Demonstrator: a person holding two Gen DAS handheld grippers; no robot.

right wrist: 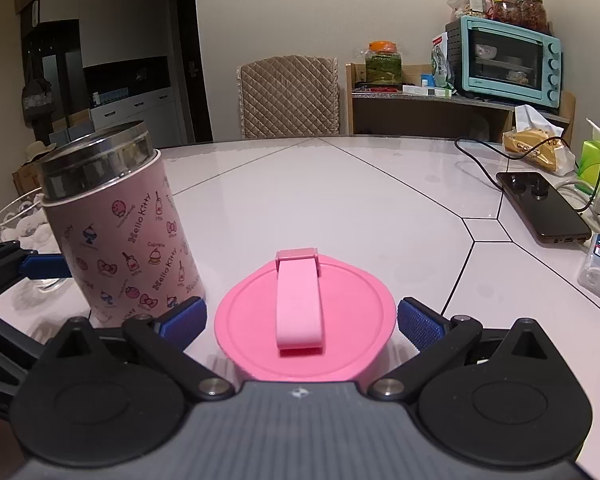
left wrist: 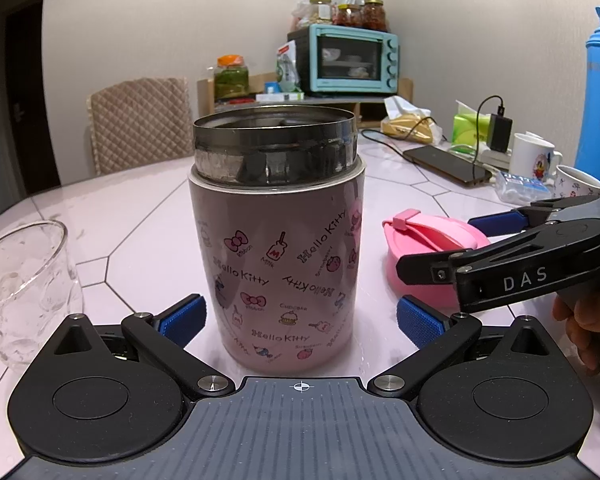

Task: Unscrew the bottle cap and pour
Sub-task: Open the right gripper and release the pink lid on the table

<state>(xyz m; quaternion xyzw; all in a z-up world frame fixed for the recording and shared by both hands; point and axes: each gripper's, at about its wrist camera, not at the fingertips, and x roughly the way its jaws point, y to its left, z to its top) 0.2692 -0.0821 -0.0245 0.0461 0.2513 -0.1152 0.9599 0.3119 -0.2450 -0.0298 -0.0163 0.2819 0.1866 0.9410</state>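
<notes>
Left gripper (left wrist: 300,322), nearest the left wrist lens, stands released: its blue pads (left wrist: 184,316) flank the base of the Hello Kitty insulated jar (left wrist: 278,264) without visibly touching it. Jar sits upright on the pale tiled table (left wrist: 140,216) at centre, steel threaded neck (left wrist: 275,152) bare, so the unscrewing step is judged done. Jar contents cannot be read from this angle; the interior is dark. At 9 o'clock from the jar, an empty-looking glass bowl (left wrist: 22,288), only droplets or moulded dimples visible. At 3 o'clock, the pink lid (left wrist: 428,256) lies on the table, with the right gripper (left wrist: 432,248) around it.

Right wrist view: right gripper (right wrist: 302,322) also released, pads (right wrist: 420,324) either side of the pink lid (right wrist: 304,320) with a gap on both sides; lid rests flat, strap handle (right wrist: 300,304) up. Jar (right wrist: 120,236) at 10 o'clock from the lid, near it but apart; it looks tilted, probably lens distortion. Glass bowl (right wrist: 16,216) partly hidden behind the jar, at 9 o'clock.

Assessment: cap off and set down; remaining, by judgement, is gripping the jar and pouring, probably into the bowl.
</notes>
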